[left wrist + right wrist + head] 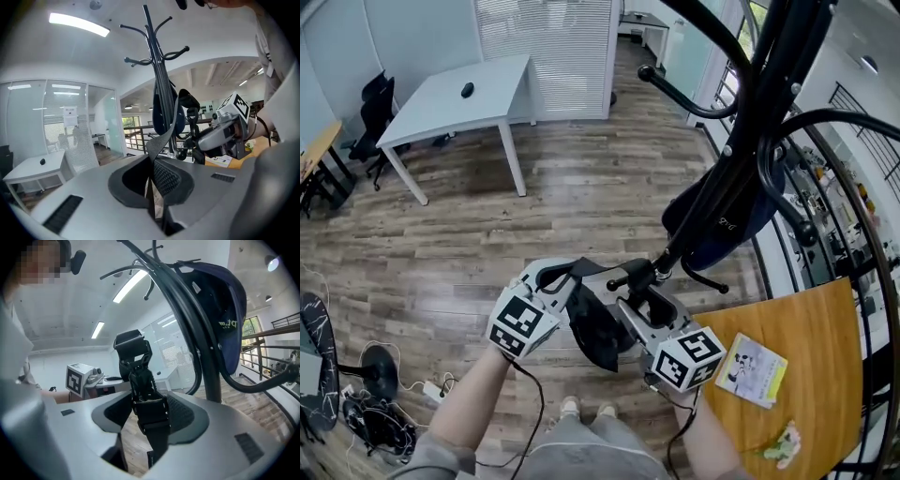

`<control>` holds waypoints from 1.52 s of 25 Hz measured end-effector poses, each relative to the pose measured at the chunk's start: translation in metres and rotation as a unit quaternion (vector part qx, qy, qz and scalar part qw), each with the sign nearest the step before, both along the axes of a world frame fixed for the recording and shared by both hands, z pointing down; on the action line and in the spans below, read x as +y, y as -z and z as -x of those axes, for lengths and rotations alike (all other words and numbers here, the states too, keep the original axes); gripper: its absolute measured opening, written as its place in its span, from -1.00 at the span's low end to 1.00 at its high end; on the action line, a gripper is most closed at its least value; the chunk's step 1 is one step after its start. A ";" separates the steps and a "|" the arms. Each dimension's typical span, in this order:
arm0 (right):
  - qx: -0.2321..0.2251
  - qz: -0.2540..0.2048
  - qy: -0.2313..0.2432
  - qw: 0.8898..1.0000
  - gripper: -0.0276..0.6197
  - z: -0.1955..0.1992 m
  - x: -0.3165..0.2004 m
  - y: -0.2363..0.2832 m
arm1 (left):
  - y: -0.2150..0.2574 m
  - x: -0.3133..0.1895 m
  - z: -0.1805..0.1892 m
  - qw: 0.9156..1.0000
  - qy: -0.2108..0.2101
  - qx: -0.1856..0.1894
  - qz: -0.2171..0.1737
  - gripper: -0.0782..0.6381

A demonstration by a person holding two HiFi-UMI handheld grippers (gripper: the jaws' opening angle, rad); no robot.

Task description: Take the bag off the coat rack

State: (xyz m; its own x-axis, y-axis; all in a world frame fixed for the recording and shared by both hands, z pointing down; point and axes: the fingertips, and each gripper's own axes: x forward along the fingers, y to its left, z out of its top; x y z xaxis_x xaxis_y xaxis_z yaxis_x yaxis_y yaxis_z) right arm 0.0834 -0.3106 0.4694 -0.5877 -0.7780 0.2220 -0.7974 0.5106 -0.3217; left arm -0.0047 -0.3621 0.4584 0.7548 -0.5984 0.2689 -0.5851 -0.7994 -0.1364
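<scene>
A navy bag hangs on the black coat rack, against its pole. The bag's black strap runs down from it to both grippers. My left gripper is shut on the flat strap webbing, which rises from its jaws toward the bag. Close beside it on the right, my right gripper has its jaws set wide around the strap's black buckle, gripping it. In the right gripper view the bag hangs just above and to the right, beside the rack pole.
A round wooden table with a booklet stands at my right. A black railing runs behind the rack. A white desk and office chair stand far left. Cables lie on the floor at the left.
</scene>
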 end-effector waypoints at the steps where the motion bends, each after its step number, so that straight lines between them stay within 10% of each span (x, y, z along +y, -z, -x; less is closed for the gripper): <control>1: 0.000 -0.003 0.002 1.000 -0.14 0.001 0.003 0.008 | 0.007 0.003 0.004 1.000 0.009 0.004 0.001 -0.74; 20: -0.025 -0.115 0.152 0.981 -0.14 0.094 0.083 0.160 | 0.146 0.123 0.113 0.991 0.107 0.000 -0.076 -0.74; 38: -0.023 -0.052 0.242 0.969 -0.14 0.155 0.130 0.100 | 0.094 0.195 0.178 0.977 0.203 -0.041 -0.043 -0.74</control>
